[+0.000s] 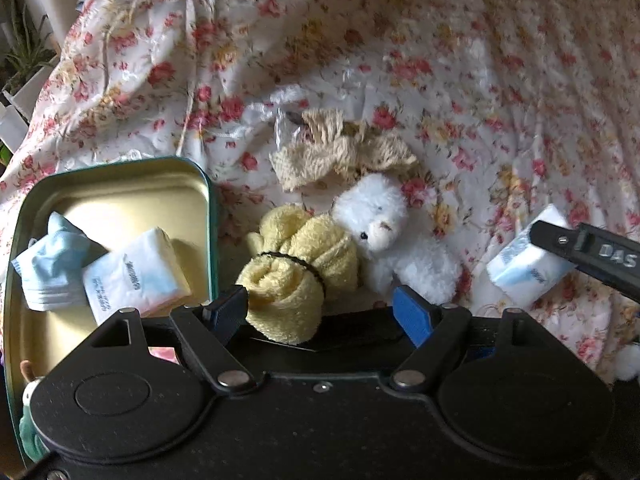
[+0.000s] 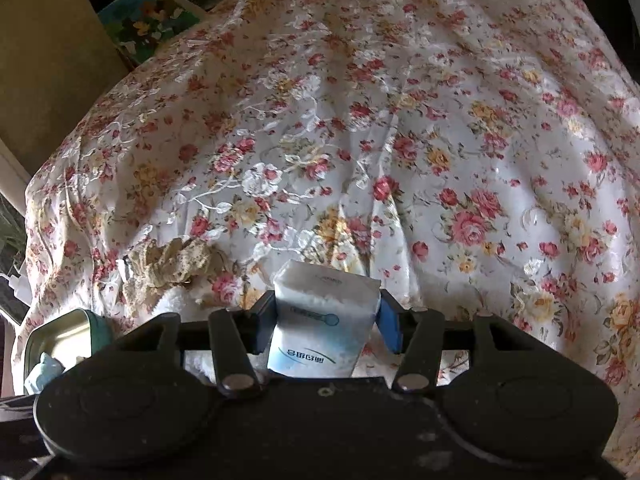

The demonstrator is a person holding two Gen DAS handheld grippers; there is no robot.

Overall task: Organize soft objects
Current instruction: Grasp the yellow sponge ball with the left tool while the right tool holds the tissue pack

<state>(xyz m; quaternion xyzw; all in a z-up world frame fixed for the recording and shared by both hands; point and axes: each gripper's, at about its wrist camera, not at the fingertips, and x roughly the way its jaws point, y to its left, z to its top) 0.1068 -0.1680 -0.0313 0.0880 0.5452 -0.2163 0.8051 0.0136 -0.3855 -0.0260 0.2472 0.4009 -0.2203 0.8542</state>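
Observation:
A rolled yellow towel [image 1: 296,272], bound with a dark band, lies on the floral bedspread [image 1: 480,80] between the jaws of my left gripper [image 1: 318,312]. That gripper is open, its right pad clear of the towel. A white plush bear [image 1: 384,220] lies against the towel, with a beige fluffy cloth [image 1: 340,152] behind it. The teal-rimmed tin [image 1: 210,216] on the left holds a tissue pack [image 1: 136,276] and a light blue folded item [image 1: 52,264]. My right gripper [image 2: 326,320] is shut on another tissue pack [image 2: 324,320], which also shows at the right in the left wrist view [image 1: 528,264].
Potted plants [image 1: 24,52] stand past the bed's left edge. A colourful picture book [image 2: 148,20] lies beyond the far left corner. A small toy [image 1: 30,392] sits in the tin's near corner. In the right wrist view the tin [image 2: 64,336] is at lower left.

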